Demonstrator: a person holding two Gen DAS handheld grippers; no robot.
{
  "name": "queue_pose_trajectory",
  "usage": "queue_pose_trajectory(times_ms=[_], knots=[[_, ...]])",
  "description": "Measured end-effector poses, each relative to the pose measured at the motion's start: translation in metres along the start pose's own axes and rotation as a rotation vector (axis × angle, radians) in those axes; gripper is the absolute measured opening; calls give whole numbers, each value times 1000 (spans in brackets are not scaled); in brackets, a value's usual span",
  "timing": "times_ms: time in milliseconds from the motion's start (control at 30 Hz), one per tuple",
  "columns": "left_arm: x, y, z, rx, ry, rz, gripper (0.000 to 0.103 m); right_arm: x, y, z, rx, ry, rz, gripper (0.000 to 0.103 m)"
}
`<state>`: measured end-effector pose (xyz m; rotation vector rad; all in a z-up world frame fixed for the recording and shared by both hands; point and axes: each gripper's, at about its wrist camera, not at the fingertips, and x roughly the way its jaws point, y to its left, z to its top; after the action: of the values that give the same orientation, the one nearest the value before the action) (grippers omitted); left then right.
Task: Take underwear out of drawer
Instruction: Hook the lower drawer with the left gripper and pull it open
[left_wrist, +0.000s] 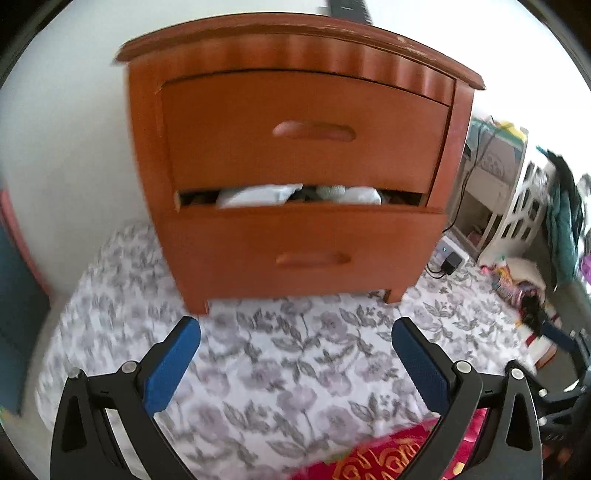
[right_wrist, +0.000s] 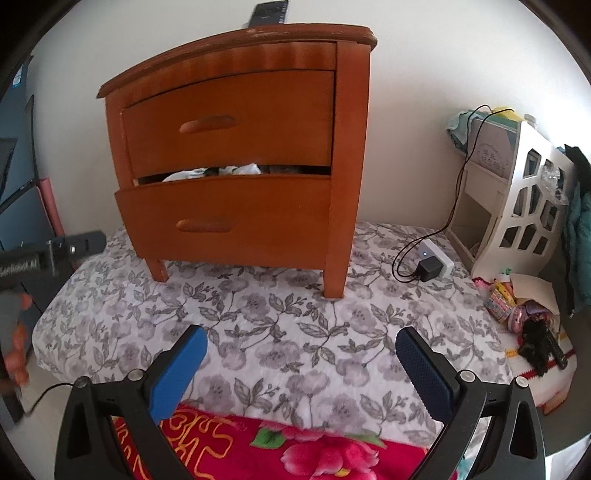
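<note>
- Gaping wide and empty, left gripper (left_wrist: 295, 334) and right gripper (right_wrist: 301, 341) show textured blue pads.
- Lower drawer (right_wrist: 225, 218) of curved glossy wood, frame centre, sits ajar; crumpled pale underwear (left_wrist: 258, 195) peeks out.

Left gripper (left_wrist: 295, 330), right gripper (right_wrist: 301, 338): agape.

The lower drawer (left_wrist: 306, 247) of the orange-brown wooden nightstand sits straight ahead of the tool, beyond the fingertips and well apart from them. It's pulled out just a little, leaving a narrow gap under the closed top drawer. Its curved front carries a carved recessed handle (left_wrist: 313, 259). Peeking through that gap, pale underwear (left_wrist: 258, 195) lies bunched in white and light grey folds, crammed up against the drawer's top edge, with darker cloth between.
</note>
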<state>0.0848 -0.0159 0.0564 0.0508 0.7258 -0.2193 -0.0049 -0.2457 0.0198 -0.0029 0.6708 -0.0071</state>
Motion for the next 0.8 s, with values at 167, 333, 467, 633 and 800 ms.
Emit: queue_pose_trajectory(times_ms=[167,333,467,633,800], knots=[[27,-5,48,119,29,-2,103,16,-18,29,-33,32,-7,103],[66,-17,83,260,102,3,103,34,-33,50,-32,88,-5,103],[94,-25,101,355,176,-25,103,49,-37,58,-52,128,9,103],[127,-27,118,437,257,-54,102,75,-49,62,-37,202,25,103],[150,-31,126,492,328,-90,93,91,-56,62,-26,233,28,103]])
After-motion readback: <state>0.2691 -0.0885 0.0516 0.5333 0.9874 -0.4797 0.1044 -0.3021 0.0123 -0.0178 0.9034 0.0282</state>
